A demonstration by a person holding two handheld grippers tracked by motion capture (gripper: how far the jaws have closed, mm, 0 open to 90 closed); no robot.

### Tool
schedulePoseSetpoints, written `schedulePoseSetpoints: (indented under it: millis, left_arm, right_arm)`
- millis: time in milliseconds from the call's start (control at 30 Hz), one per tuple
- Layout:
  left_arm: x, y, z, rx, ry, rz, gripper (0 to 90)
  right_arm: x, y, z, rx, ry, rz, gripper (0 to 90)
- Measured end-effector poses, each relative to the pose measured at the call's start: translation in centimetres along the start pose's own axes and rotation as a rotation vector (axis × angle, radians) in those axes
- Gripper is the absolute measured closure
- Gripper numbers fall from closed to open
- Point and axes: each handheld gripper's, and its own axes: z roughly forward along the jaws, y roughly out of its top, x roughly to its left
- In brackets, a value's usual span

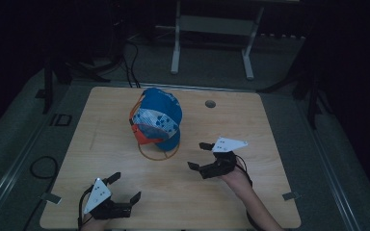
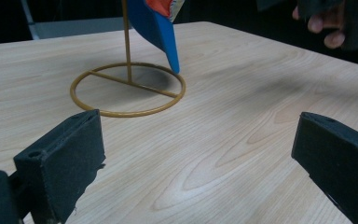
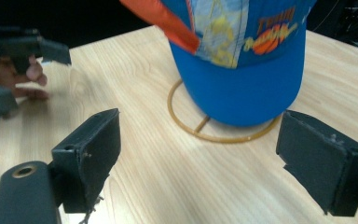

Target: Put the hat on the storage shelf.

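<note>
Here, the cap (image 1: pixel 158 118) sat on a wire stand (image 1: pixel 158 154) mid-tabletop (image 1: pixel 250 125), toward the far edge. Right gripper (image 1: pixel 198 155) just beside it, jaws apart; left gripper (image 1: pixel 125 186) near the front edge, jaws apart.

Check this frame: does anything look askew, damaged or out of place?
Nothing stands out. The blue and orange cap hangs on its thin gold wire stand, whose ring base lies flat on the wooden table. Left gripper and right gripper hover open nearby.
</note>
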Motion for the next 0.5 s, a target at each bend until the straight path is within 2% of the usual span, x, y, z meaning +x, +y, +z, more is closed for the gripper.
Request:
schedulePoseSetpoints:
  millis: [133,233,500]
  left_arm:
    - [0.0,0.0,0.0,0.005,-0.003,0.0,2.7]
    - [0.0,0.0,0.0,0.007,-0.004,-0.001,2.7]
    - [0.1,0.0,0.0,0.005,-0.003,-0.003,2.7]
  right_arm:
    - [0.2,-1.1,0.1,0.025,0.006,-0.001,13.4]
    - [0.4,-2.8,0.1,0.043,0.019,0.004,13.4]
    - [1.0,-5.4,-0.1,0.095,0.046,-0.015,13.5]
